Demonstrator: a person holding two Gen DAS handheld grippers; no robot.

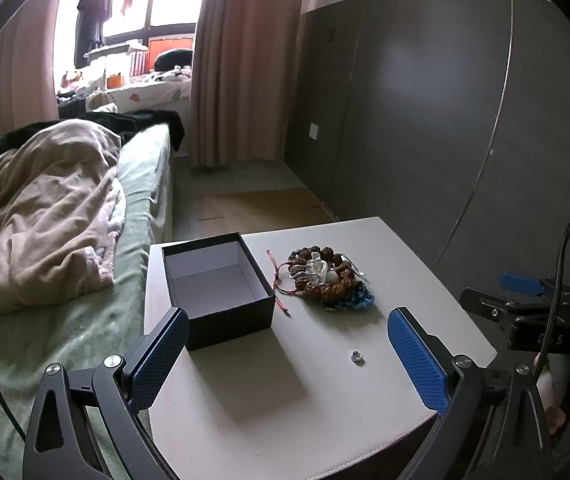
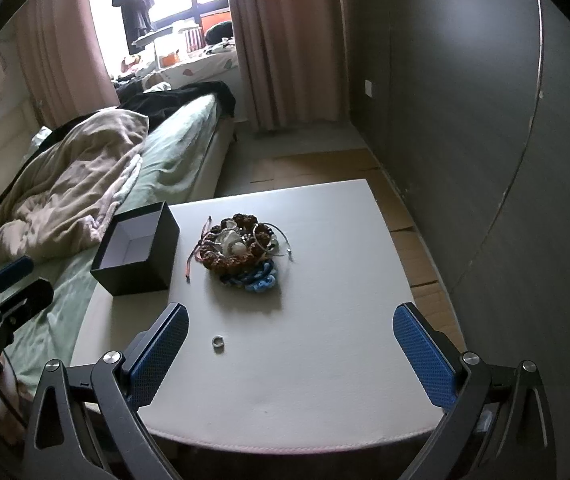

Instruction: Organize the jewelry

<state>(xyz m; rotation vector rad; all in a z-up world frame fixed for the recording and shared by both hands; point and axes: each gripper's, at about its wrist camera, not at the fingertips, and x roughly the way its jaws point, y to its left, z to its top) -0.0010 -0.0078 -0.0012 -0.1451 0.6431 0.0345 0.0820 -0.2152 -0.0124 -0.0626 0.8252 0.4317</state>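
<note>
A pile of jewelry [image 1: 325, 276] lies on the white table [image 1: 285, 392]: brown bead bracelets, a blue braided band, a red cord, silver chains. It also shows in the right wrist view [image 2: 245, 252]. An open black box [image 1: 217, 288] with a white inside stands left of the pile, empty; it shows in the right wrist view too [image 2: 137, 252]. A small silver ring [image 1: 356, 357] lies alone nearer me [image 2: 217, 343]. My left gripper [image 1: 285, 360] is open above the table's near part. My right gripper [image 2: 290, 354] is open and empty, short of the pile.
A bed [image 1: 85, 320] with a green sheet and a beige blanket [image 1: 41, 216] lies against the table's left side. A dark grey wall [image 1: 425, 120] runs along the right. Pink curtains [image 1: 241, 60] and a bright window are at the back.
</note>
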